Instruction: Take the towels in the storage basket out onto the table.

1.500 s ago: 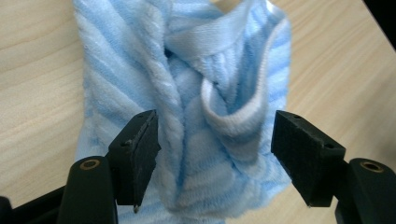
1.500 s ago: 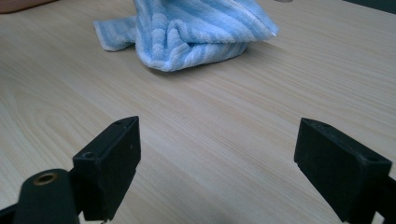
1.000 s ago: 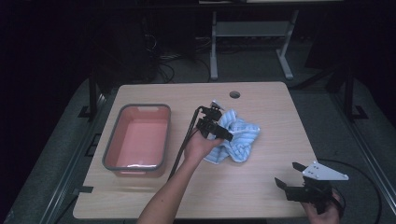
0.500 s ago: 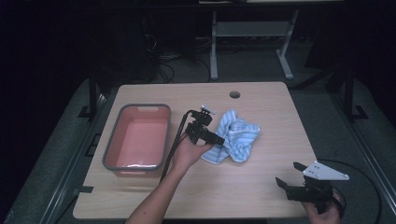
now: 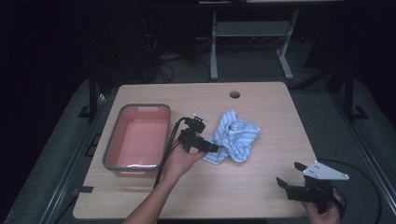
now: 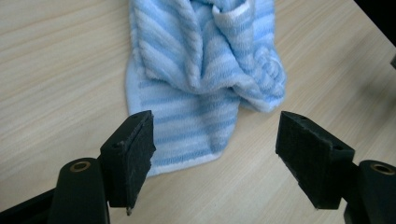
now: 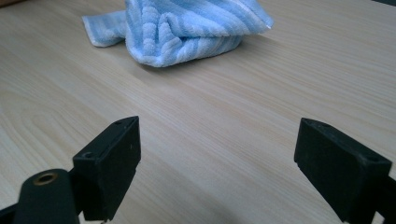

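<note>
Towel (image 6: pixel 205 70) was soft, light and crumpled; my left gripper (image 6: pixel 215 158) stood with jaws apart at its near left corner, a good place to pinch.

The bench (image 5: pixel 261 196) lies bare across its lower middle and whole right part of the high view, so the right hand-held gripper (image 5: pixel 292 179) at the lower right has an open run up toward the crumpled blue towel (image 5: pixel 236 137) at centre. The red tub (image 5: pixel 137 137) blocks the left part with its raised grey rim. Between tub and towel runs a narrow lane, taken up by the left hand-held gripper (image 5: pixel 212 148), its cable and the forearm.
</note>
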`<state>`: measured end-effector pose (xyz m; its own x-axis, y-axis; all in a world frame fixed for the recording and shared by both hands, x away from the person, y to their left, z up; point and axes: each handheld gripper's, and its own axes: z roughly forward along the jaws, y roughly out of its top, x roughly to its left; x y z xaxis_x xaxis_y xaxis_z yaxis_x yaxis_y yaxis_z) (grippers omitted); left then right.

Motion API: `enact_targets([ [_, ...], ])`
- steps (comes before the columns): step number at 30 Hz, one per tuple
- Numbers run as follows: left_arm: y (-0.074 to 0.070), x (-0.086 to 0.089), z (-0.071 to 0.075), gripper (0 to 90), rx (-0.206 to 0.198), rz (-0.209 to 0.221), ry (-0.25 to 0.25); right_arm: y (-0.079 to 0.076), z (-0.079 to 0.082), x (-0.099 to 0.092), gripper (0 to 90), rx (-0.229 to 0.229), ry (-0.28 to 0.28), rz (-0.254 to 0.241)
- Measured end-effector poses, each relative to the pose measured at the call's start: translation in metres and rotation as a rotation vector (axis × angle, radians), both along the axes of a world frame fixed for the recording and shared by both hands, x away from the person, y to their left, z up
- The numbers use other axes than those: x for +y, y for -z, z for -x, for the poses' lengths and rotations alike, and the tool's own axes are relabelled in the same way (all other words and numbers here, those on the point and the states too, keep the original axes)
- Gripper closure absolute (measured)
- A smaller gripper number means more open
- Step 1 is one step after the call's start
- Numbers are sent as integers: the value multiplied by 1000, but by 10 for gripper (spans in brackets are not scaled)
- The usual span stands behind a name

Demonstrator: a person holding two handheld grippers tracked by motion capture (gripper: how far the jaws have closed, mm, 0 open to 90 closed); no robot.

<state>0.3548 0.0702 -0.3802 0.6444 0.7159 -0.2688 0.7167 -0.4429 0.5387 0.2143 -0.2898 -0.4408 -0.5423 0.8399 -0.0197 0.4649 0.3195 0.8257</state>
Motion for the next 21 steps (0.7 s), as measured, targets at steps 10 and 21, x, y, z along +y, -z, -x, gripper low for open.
enact_targets([
  [10, 6, 9, 11, 278, 0, 14, 12, 1, 0, -1, 140, 3, 3, 3],
  [21, 17, 23, 23, 281, 11, 34, 16, 2, 0, 0, 140, 7, 5, 4],
])
